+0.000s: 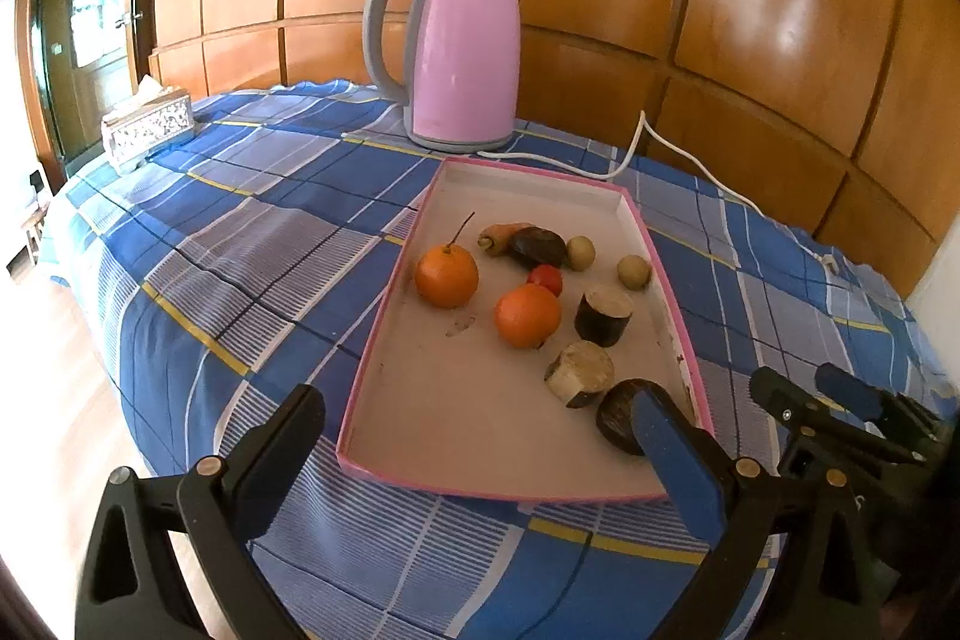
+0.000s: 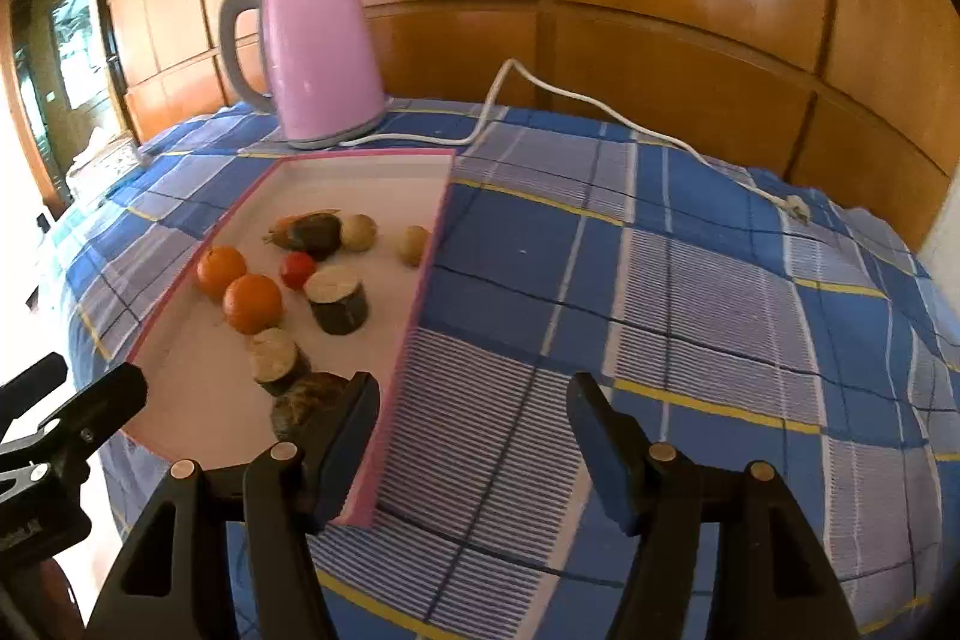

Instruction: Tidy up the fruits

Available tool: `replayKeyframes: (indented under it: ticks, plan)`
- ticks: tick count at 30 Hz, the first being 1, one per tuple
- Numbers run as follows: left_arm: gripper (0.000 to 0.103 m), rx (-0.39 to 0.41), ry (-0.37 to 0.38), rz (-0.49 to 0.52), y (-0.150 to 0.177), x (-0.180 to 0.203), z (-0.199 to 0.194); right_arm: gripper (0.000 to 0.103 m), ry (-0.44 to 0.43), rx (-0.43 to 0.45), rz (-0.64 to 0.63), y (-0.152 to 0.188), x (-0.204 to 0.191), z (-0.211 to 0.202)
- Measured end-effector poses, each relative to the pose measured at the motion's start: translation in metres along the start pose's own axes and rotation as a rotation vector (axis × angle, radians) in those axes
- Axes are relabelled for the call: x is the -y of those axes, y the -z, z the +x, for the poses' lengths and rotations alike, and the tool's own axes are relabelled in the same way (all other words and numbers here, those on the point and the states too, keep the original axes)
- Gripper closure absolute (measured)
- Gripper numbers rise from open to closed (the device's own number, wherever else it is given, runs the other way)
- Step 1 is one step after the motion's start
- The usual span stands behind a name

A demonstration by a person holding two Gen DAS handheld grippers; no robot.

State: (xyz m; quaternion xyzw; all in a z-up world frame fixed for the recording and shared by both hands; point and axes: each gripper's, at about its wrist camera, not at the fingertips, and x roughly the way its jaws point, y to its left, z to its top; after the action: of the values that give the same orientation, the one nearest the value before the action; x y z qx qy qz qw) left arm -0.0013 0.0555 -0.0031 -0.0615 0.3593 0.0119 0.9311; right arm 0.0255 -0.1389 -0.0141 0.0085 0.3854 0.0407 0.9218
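Observation:
A pink-rimmed white tray lies on the blue checked cloth. In it are two oranges, a small red tomato, a carrot, two pale round fruits and several dark cut eggplant pieces. My left gripper stands wide open over the tray's near end, nothing between its fingers; its right finger partly hides the nearest eggplant piece. My right gripper is open above the cloth at the tray's near right corner, holding nothing.
A pink kettle stands behind the tray, its white cord trailing right across the cloth to a loose plug. A patterned tissue box sits at the far left. The table edge drops to the floor on the left; a wooden wall is behind.

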Motion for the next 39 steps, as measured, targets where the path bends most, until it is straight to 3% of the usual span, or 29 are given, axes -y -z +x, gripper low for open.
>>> replayKeyframes:
  ticks: [24,39]
  plan:
    - [0.0,0.036,-0.089,-0.02,-0.002,-0.004,-0.002,0.036,0.04,0.034,-0.017,0.005,-0.002,-0.01]
    - [0.0,0.049,-0.089,-0.012,-0.002,-0.003,-0.005,0.036,0.041,0.054,-0.031,0.005,-0.007,-0.014]
